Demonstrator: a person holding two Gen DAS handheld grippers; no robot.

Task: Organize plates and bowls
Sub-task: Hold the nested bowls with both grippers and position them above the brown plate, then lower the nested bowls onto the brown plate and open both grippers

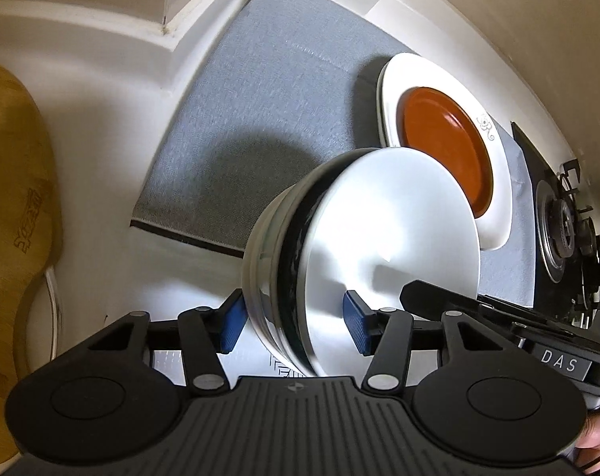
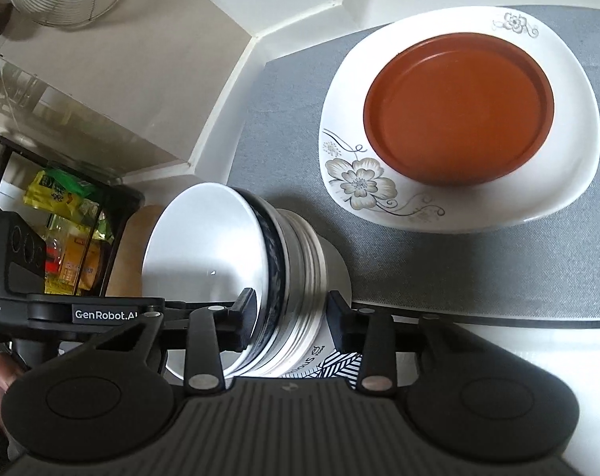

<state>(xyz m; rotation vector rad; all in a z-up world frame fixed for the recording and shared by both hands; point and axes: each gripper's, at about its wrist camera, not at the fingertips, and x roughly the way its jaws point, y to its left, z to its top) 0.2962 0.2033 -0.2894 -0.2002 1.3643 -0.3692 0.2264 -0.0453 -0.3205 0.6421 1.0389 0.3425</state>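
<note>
Step in hand: both claws are on a nested stack of bowls [image 1: 339, 261], carried tilted on its side above the desk [image 1: 113, 246] — my read is it's headed for the grey mat [image 1: 260, 91].
Where the bowls are: at the mat's near edge, partly over bare desk, just beside the white flowered plate [image 2: 458, 198] that carries the brown plate [image 2: 458, 107].
Left claw [image 1: 296, 327]: about half open, 1 blue pad [image 1: 355, 327] inside the top bowl, the other outside the stack. They look to be pinching the rims, though contact isn't crisp on the outer side.
Right claw [image 2: 292, 317]: a bit under half open, jaws closing, straddling the opposite rim — 1 finger inside the white top bowl, 1 against the ringed outer bowls.
How to do it well: keep both claws level with each other so the stack rolls upright as 1 piece, not bowl by bowl.
Watch for: the inner bowl sliding out while the stack is tipped; I'd bring the base down first, flat on the mat.
Clearance: set down well clear of the flowered plate's edge, so no rim clips it.
Release: I'd let go only once the stack sits flat, 1 claw at a time.
</note>
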